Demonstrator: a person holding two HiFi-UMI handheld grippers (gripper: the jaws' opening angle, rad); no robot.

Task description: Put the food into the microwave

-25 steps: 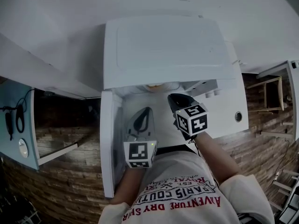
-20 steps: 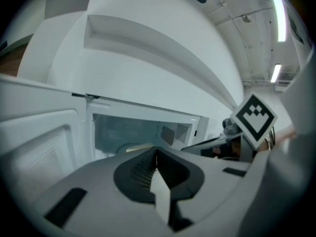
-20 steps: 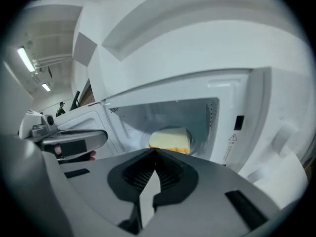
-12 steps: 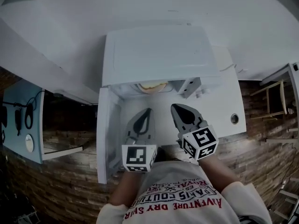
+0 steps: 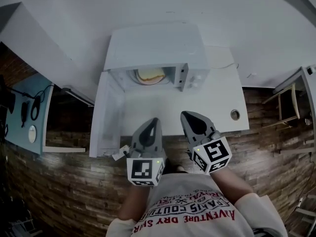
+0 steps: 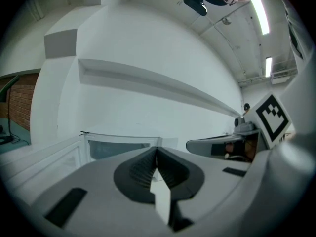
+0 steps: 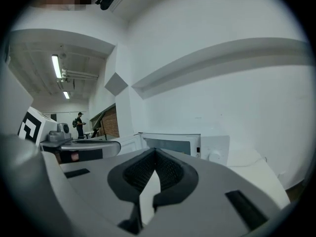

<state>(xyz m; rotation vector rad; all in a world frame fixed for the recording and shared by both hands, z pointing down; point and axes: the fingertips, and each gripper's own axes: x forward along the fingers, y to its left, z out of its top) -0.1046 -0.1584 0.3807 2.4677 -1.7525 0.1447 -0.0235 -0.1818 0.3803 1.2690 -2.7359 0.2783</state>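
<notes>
The white microwave (image 5: 153, 46) stands on a white counter with its door (image 5: 103, 115) swung open to the left. Inside the cavity lies the food (image 5: 150, 74), a pale, bread-like piece on a plate. My left gripper (image 5: 153, 120) and right gripper (image 5: 186, 114) hover side by side over the counter's front edge, well back from the opening. Both point at the microwave, shut, with nothing between their fingers. In the left gripper view the jaws (image 6: 157, 151) meet in front of the microwave (image 6: 118, 147). The right gripper view shows the same, its jaws (image 7: 155, 153) closed before the microwave (image 7: 173, 143).
The white counter (image 5: 207, 100) runs to the right of the microwave and has a small round fitting (image 5: 235, 114). White wall lies behind. A blue board (image 5: 29, 112) with cables hangs at the left, a wooden chair (image 5: 289, 98) stands at the right. A person stands far off (image 7: 79, 125).
Both grippers have drawn back and up from the microwave's opening toward the person. The food has stayed inside the cavity and the door is still open.
</notes>
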